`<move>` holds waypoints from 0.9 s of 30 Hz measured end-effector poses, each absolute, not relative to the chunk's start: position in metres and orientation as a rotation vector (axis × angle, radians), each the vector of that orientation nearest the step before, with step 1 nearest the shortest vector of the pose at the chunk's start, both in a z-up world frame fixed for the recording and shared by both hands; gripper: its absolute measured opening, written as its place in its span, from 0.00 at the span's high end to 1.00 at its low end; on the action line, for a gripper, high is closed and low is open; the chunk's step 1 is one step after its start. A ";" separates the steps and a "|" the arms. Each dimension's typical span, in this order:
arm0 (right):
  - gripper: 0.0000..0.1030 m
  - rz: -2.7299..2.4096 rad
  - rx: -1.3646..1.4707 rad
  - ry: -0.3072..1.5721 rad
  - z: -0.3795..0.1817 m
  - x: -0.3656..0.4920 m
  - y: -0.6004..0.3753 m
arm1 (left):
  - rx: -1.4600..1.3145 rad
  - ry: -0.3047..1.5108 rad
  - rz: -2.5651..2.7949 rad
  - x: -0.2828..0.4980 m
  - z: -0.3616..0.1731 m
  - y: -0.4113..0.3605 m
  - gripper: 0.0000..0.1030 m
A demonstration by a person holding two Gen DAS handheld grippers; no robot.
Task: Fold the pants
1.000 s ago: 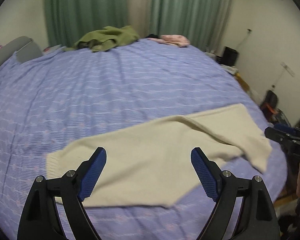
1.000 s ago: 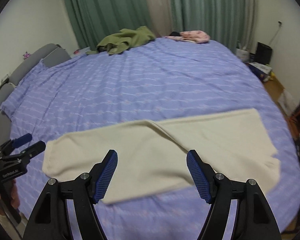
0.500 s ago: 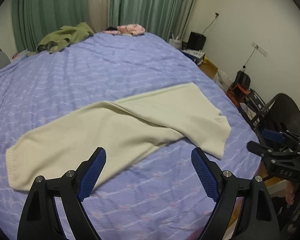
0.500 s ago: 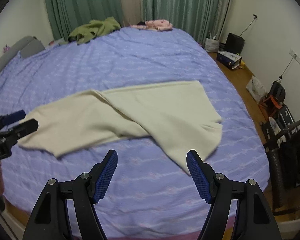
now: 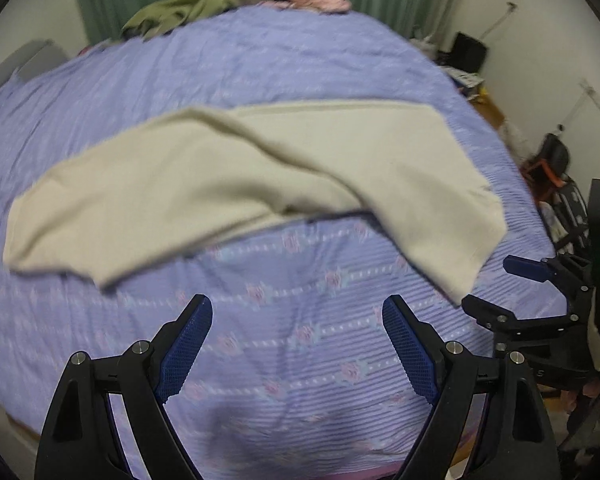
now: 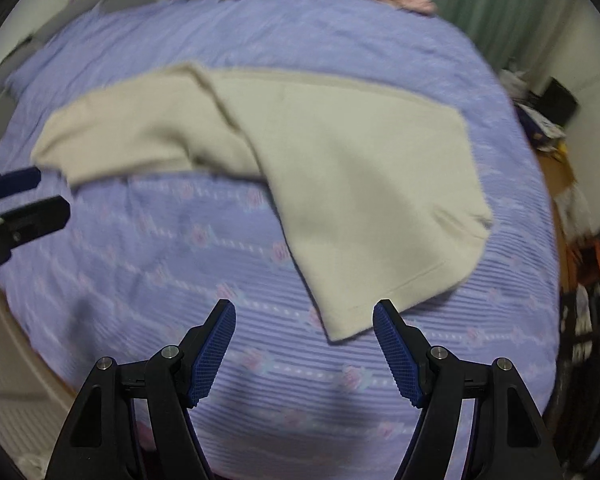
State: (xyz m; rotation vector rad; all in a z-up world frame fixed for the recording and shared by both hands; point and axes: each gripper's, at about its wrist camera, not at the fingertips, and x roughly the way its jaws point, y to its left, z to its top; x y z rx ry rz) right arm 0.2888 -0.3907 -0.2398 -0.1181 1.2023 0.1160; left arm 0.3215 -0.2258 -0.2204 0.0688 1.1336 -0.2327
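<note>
Cream pants (image 5: 236, 184) lie spread across the purple bed, the two legs overlapping in a shallow V; they also show in the right wrist view (image 6: 340, 184). My left gripper (image 5: 297, 312) is open and empty, over bare sheet in front of the pants. My right gripper (image 6: 304, 316) is open and empty, just in front of the near hem corner of the right leg. The right gripper also shows at the right edge of the left wrist view (image 5: 500, 288). The left gripper shows at the left edge of the right wrist view (image 6: 24, 200).
The bed (image 5: 300, 360) has a purple patterned sheet. A green garment (image 5: 180, 10) and a pink garment (image 5: 320, 0) lie at its far edge before green curtains. Clutter, a chair and boxes (image 5: 556, 168) stand on the floor to the right.
Both grippers have swung and dropped towards the near edge of the bed. The pants now lie farther ahead of the left gripper, and the right gripper has neared the hem. Both stay open.
</note>
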 end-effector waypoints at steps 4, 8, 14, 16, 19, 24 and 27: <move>0.34 0.165 -0.198 1.245 -0.278 0.297 -0.402 | 0.049 1.196 -0.169 0.315 -0.248 -0.239 0.15; 0.39 0.193 -0.267 1.258 -0.306 0.306 -0.402 | 0.055 1.236 -0.145 0.310 -0.269 -0.252 0.15; 0.90 0.244 -0.320 1.287 -0.326 0.319 -0.402 | 0.118 1.233 -0.159 0.325 -0.278 -0.268 0.15; 0.91 0.246 -0.312 1.250 -0.308 0.321 -0.410 | 0.129 1.206 -0.179 0.335 -0.271 -0.271 0.15; 0.92 0.208 -0.274 1.150 -0.263 0.327 -0.432 | 0.151 1.139 -0.212 0.353 -0.256 -0.275 0.15; 0.92 0.093 -0.215 0.989 -0.189 0.364 -0.480 | 0.188 1.017 -0.268 0.402 -0.229 -0.289 0.15; 0.92 0.014 -0.244 0.911 -0.162 0.403 -0.502 | 0.195 0.987 -0.285 0.435 -0.224 -0.299 0.15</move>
